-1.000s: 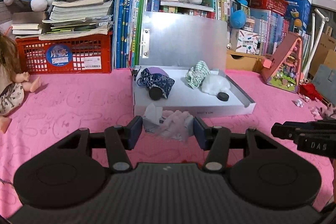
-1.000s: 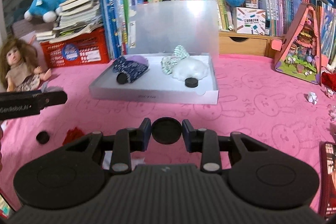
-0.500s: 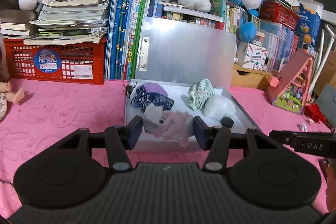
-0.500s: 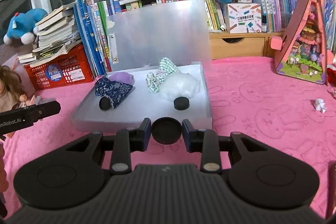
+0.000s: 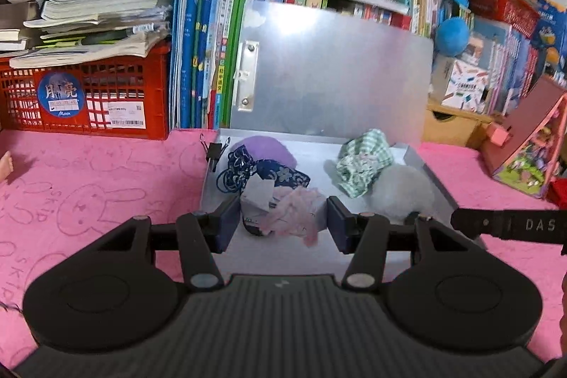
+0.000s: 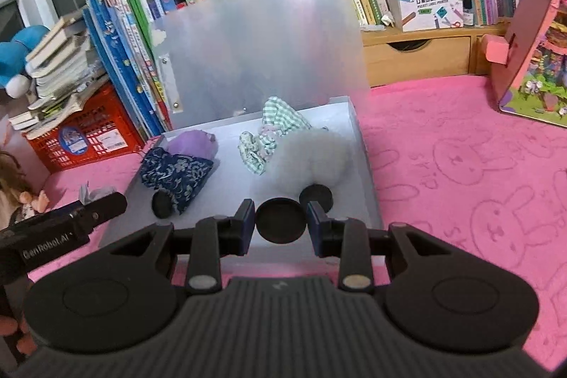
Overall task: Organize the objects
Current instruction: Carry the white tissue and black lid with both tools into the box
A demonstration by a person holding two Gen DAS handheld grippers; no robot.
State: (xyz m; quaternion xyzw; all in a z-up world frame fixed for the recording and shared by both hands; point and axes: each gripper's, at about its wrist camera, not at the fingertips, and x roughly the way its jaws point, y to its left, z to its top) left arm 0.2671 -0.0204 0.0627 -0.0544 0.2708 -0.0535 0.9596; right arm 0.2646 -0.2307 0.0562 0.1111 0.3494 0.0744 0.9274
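A pink cloth (image 5: pixel 290 215) with a white tag is being pinched by the left hand-held gripper (image 5: pixel 281 218), just over the front part of the white tray (image 5: pixel 430 172). A round black disc (image 6: pixel 281 220) is being squeezed by the right hand-held gripper (image 6: pixel 281 222), over the front right part of the same tray.

Inside the tray, a dark blue flowered pouch (image 6: pixel 175 174) is being kept on the left, with a purple pouch (image 6: pixel 193 142) just behind it. A green checked cloth (image 6: pixel 269 133) and a fluffy white ball (image 6: pixel 308 158) are being kept on the right. A second black disc (image 6: pixel 316 195) is lying in front of the ball, and a third black disc (image 6: pixel 161 204) is touching the blue pouch. The tray's clear lid (image 6: pixel 262 45) is being held upright at the back. The tray is being carried by a pink counter (image 6: pixel 460 165).
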